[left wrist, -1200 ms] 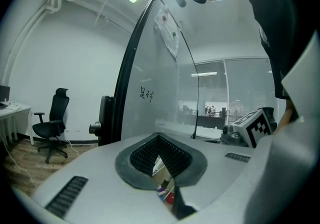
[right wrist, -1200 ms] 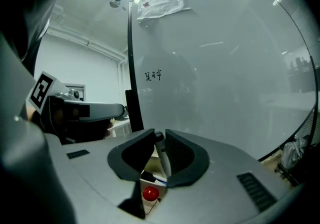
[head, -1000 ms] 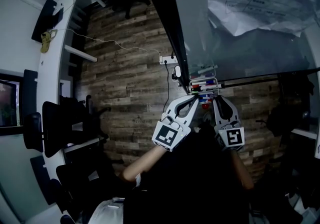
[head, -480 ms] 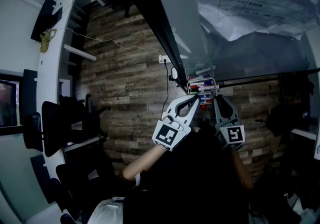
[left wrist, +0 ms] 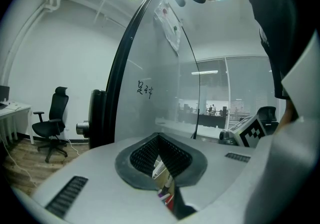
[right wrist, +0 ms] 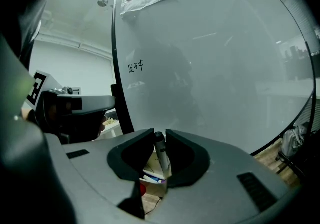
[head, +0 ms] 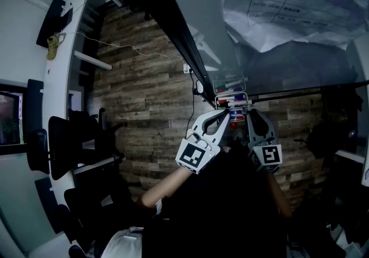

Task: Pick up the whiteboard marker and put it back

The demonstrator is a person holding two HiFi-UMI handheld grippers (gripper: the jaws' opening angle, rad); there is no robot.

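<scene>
A dark whiteboard marker (right wrist: 161,157) stands upright between the jaws of my right gripper (right wrist: 160,136), which is shut on it. Below those jaws I see the marker holder (right wrist: 151,179) with coloured markers in it. In the head view the holder (head: 232,101) hangs at the lower edge of the glass whiteboard (head: 230,38). My right gripper (head: 249,114) is just below its right end and my left gripper (head: 223,114) just below its left end. In the left gripper view the left gripper (left wrist: 159,137) has its jaws together with nothing between them.
Printed paper sheets (head: 300,3) are stuck to the board at the upper right. A cable and power socket (head: 190,68) lie on the wood-plank floor (head: 144,113). A black office chair (left wrist: 50,123) and a desk stand to the left. A person's dark clothing fills the bottom of the head view.
The head view has tilted slightly, so the board and holder sit a little further left. Both grippers stay under the holder, almost where they were.
</scene>
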